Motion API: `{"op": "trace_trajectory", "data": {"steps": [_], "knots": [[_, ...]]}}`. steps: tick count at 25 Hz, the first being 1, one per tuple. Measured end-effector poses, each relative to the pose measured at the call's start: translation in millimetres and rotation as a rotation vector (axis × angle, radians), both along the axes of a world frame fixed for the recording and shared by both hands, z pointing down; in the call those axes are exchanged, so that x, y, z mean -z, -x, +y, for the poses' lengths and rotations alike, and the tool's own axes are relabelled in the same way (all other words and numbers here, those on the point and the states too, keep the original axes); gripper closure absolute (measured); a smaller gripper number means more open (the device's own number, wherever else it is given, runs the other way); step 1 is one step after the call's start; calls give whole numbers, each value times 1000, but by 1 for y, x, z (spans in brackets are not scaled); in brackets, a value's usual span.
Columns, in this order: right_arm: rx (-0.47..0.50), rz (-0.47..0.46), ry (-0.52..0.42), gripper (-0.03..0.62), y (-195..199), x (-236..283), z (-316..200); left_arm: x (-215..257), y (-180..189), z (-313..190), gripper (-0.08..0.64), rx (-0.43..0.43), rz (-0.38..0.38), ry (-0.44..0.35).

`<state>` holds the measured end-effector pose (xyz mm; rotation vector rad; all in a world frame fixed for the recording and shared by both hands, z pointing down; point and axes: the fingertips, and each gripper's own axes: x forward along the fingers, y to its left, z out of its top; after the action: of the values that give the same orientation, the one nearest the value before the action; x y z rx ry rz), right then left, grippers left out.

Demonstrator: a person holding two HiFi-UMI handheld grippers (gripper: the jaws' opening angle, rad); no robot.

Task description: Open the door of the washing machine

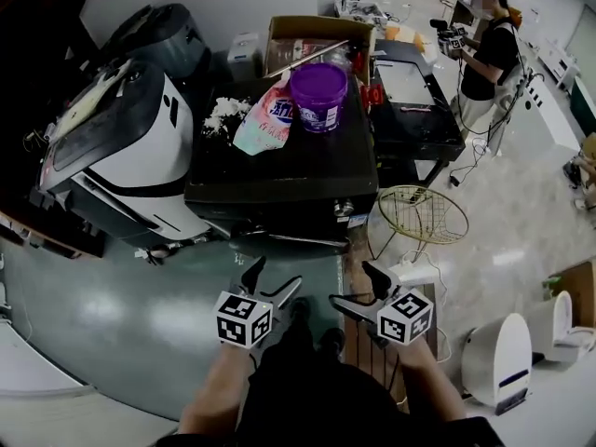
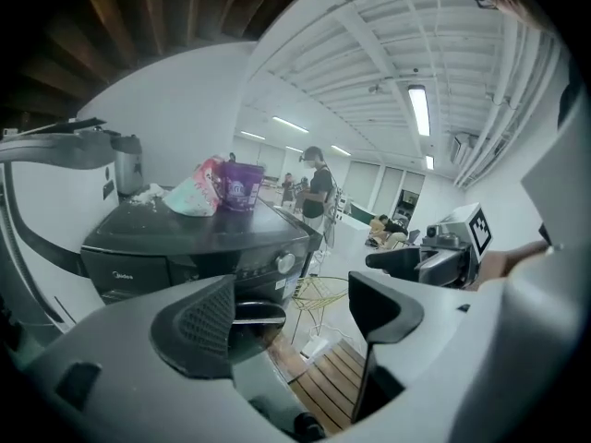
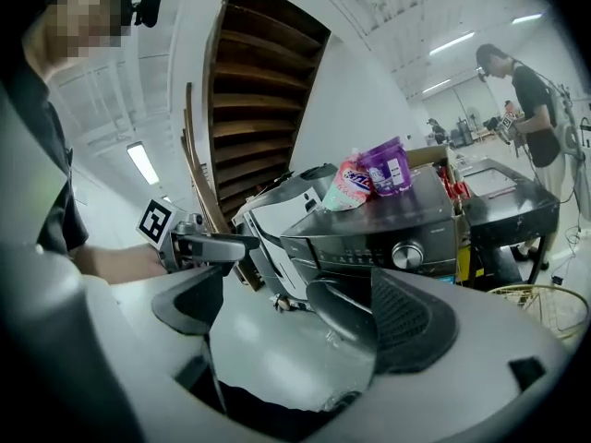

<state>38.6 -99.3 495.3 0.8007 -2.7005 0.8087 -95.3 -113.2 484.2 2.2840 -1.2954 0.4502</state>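
Washing machine point(image 1: 279, 189) stands just ahead of both grippers, its door front mostly hidden (jaws block it in gripper views). Left gripper point(image 1: 277, 276) & right gripper point(image 1: 358, 287): jaws spread, nothing btwn them, apart from the machine.

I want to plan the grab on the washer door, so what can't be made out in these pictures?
- Door handle: the head view shows the washing machine from above, its front nearly edge-on.
- Door: in the left gripper view it is mostly behind a pad of the left gripper; in the right gripper view it is behind a pad of the right gripper.
- Purple tub label: too small to read.
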Motion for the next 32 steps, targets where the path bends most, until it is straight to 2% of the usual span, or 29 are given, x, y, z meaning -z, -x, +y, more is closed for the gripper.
{"op": "trace_trajectory", "data": {"steps": [5,11,16,22,28,32], "knots": [[-20,61,29,83,4,-28,-37,-35,2,-33,152,-41,-18,56],[43,173,54,89,19,-63,-67,-70,10,-77,152,-42,-15,90],[58,218,98,101,35,-107,-100,-102,14,-103,152,-65,-23,113],[78,342,112,125,45,-170,-129,-133,9,-119,152,-60,-4,158],[201,506,87,141,51,-218,-129,-149,-1,-123,152,-95,-22,182],[226,562,108,158,49,-244,-136,-158,-4,-123,152,-92,-17,204]]}}
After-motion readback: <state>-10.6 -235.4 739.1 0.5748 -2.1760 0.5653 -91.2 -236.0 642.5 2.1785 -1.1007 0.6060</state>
